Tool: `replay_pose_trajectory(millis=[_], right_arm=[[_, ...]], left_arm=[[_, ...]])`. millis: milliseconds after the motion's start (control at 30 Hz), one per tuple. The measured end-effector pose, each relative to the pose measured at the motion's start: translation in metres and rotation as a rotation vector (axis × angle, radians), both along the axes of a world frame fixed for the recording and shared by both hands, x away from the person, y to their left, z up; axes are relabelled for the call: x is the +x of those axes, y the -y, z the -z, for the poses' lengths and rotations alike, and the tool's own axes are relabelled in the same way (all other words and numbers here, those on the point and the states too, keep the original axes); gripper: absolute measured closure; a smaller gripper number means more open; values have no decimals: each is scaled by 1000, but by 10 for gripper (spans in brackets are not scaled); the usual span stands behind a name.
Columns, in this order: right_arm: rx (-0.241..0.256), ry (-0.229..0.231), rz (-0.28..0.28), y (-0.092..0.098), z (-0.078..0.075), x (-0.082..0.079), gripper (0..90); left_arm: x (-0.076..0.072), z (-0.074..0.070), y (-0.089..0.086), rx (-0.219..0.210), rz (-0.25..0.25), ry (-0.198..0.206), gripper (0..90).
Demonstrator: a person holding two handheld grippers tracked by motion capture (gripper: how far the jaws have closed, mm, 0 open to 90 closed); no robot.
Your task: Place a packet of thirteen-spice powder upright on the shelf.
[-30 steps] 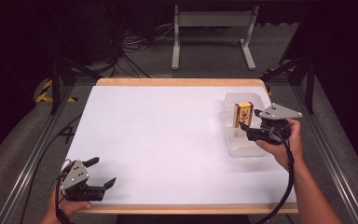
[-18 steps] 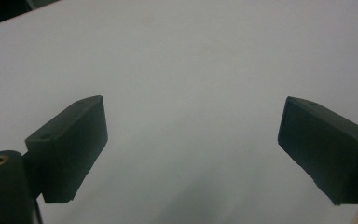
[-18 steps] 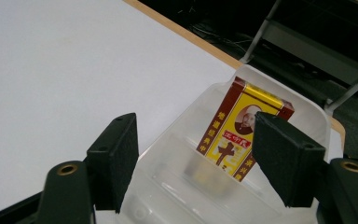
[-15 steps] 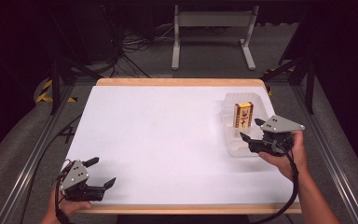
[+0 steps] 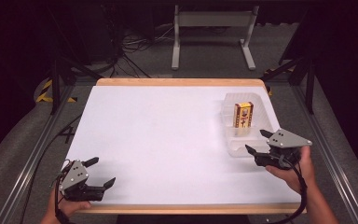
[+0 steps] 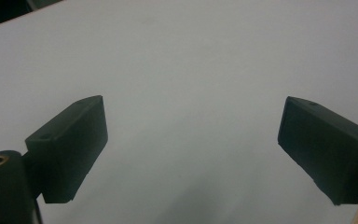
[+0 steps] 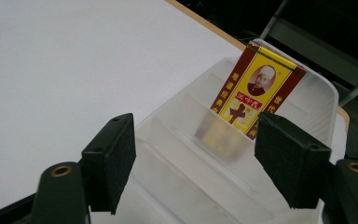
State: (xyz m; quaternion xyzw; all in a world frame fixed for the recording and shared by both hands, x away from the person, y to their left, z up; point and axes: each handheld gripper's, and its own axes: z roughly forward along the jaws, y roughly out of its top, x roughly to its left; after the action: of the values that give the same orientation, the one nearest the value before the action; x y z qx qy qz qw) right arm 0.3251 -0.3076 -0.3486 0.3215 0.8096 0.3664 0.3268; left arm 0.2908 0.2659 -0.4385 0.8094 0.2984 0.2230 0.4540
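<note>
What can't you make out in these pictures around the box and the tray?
- Yellow-and-red box: lower part blurred behind the frosted tray wall, right gripper view.
- Box print: too small to read, high view.
- Right gripper: its body cut off by the bottom edge, right gripper view.

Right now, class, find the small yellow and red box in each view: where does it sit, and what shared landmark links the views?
High view: the yellow and red box stands in the far end of the clear plastic tray, right side of the table.
Left gripper view: not in it.
Right gripper view: the box is upper right, behind a tray divider, beyond the open fingers.
Shared landmark: the clear plastic tray.
</note>
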Motion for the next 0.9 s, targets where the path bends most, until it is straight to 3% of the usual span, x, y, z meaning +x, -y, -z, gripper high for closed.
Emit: replay_pose_trajectory(millis=[533, 700, 900], right_arm=[[-22, -11, -13, 13, 23, -17, 261], [-42, -20, 9, 23, 37, -22, 240], [-24, -34, 38, 35, 50, -25, 225]], left_arm=[[0, 0, 0, 1, 2, -2, 90], [1, 0, 1, 2, 7, -4, 90], [2, 1, 1, 0, 8, -7, 90]])
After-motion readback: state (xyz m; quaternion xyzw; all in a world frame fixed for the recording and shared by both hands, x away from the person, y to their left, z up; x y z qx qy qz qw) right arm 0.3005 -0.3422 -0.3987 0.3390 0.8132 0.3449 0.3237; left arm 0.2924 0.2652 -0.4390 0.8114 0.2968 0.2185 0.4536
